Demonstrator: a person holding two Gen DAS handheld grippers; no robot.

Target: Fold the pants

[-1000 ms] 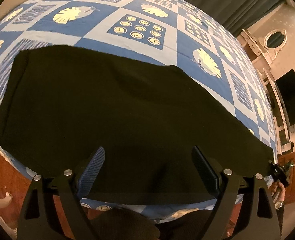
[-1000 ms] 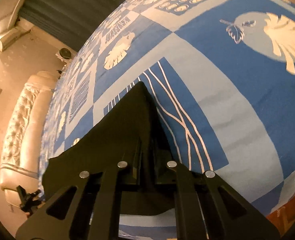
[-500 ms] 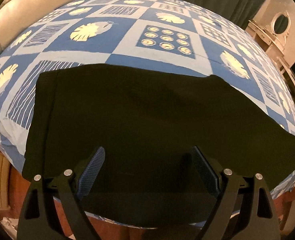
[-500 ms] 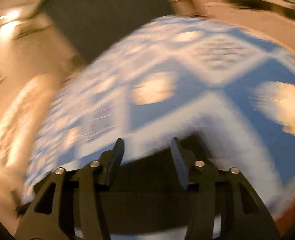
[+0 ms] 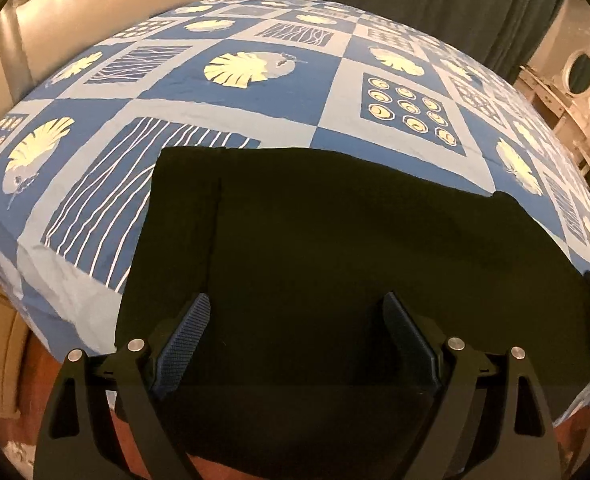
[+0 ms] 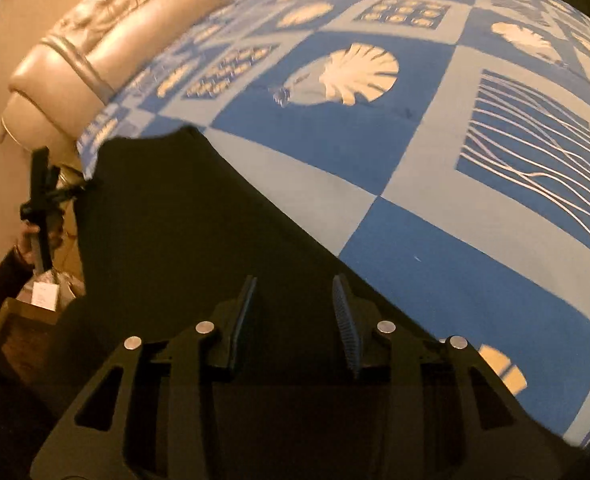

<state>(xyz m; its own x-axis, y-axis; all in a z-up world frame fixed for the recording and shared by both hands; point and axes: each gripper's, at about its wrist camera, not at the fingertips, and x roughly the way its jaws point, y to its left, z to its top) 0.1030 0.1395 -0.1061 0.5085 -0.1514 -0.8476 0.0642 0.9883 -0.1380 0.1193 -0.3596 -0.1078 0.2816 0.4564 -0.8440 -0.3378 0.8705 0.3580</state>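
Black pants (image 5: 335, 240) lie flat along the near edge of a bed with a blue and white patterned cover (image 5: 275, 80). In the left wrist view the pants' left end has a folded band, and the lower edge hangs over the bed side. My left gripper (image 5: 295, 312) is open and empty, above the pants. My right gripper (image 6: 295, 296) is open and empty, above the other end of the pants (image 6: 175, 220). The left gripper also shows in the right wrist view (image 6: 41, 204), in the person's hand beside the pants' far end.
A padded cream headboard (image 6: 95, 40) runs along the bed's far side. Dark curtains (image 5: 435, 0) and a white dresser with an oval mirror (image 5: 579, 72) stand beyond the bed. Wooden floor (image 5: 75, 352) lies below the bed edge.
My right gripper has let go of the pants' corner, opened, and swung back over the pants. My left gripper has shifted toward the pants' left end, staying open.
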